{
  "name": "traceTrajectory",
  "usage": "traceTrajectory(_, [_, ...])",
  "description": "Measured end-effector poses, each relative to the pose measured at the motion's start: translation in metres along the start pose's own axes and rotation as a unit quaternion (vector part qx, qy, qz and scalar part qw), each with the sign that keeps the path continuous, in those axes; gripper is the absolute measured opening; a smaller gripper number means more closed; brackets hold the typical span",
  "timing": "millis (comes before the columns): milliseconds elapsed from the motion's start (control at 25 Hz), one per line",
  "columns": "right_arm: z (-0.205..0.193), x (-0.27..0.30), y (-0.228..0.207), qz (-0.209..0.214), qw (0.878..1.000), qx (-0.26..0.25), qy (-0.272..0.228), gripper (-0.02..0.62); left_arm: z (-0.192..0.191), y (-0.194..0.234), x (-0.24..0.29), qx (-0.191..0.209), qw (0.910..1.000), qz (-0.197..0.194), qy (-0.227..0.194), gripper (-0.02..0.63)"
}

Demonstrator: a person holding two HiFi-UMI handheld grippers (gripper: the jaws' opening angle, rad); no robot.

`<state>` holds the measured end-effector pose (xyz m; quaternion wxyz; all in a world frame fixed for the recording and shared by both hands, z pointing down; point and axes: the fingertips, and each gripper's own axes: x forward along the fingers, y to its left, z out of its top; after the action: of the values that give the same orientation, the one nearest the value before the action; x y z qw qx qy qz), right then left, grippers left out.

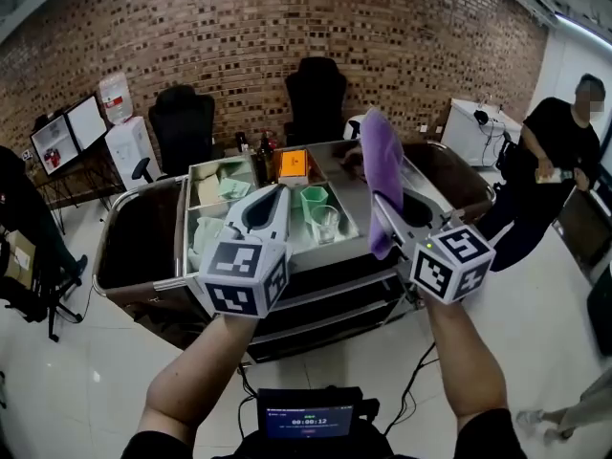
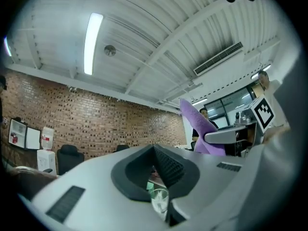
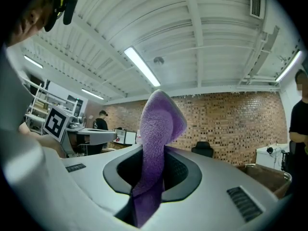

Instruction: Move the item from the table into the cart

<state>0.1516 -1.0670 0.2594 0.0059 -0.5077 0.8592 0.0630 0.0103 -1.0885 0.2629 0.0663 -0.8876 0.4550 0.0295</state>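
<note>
Cart tray (image 1: 339,187): cups (image 1: 314,202) and orange box (image 1: 294,165) left, bare strip right.

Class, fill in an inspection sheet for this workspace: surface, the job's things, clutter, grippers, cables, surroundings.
Surface: steel cart, top tray split into compartments; no table made out.
Job's things: purple towel, standing up from the right gripper's jaws.
Clutter: green cup, clear glass and orange box in the tray.
Grippers: right gripper shut on the purple towel; left gripper shut, nothing in it.
Cables: black cable on the floor by the cart.
Surroundings: brick wall, office chairs, a person standing at right.
</note>
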Motion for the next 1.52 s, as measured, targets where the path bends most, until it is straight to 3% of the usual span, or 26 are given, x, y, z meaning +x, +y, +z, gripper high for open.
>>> traceTrajectory(160, [0.002,0.058,-0.071,0.028,0.999,-0.014,0.008,0.064,0.008,0.016,0.091,0.012,0.9998,0.016,0.006,0.0])
traceTrajectory(240, [0.002,0.083,-0.106,0.043,0.999,-0.01,0.011,0.064,0.0,0.018,0.136,-0.004,0.9994,0.015,0.032,0.0])
traceTrajectory(360, [0.008,0.121,-0.157,0.059,0.998,-0.009,0.021,0.064,-0.008,0.027,0.195,0.007,0.997,0.026,0.072,0.0])
traceTrajectory(480, [0.004,0.163,-0.199,0.077,0.996,-0.007,0.041,0.064,-0.024,0.052,0.243,-0.042,0.993,0.04,0.102,0.0])
traceTrajectory(560, [-0.009,0.196,-0.224,0.087,0.994,0.003,0.06,0.064,-0.043,0.069,0.272,-0.071,0.9886,0.049,0.124,0.0])
traceTrajectory(840, [-0.072,0.307,-0.282,0.093,0.984,0.008,0.151,0.064,-0.104,0.12,0.345,-0.063,0.979,0.06,0.184,0.0])
traceTrajectory(1080, [-0.123,0.396,-0.308,0.096,0.964,0.025,0.245,0.064,-0.135,0.167,0.397,-0.081,0.9699,0.053,0.224,0.0])
traceTrajectory(1280, [-0.184,0.454,-0.318,0.108,0.935,0.039,0.336,0.066,-0.155,0.216,0.426,-0.082,0.9643,0.075,0.24,0.0])
traceTrajectory(1520, [-0.249,0.495,-0.321,0.128,0.905,0.052,0.402,0.065,-0.207,0.24,0.45,-0.11,0.9516,0.058,0.281,0.0])
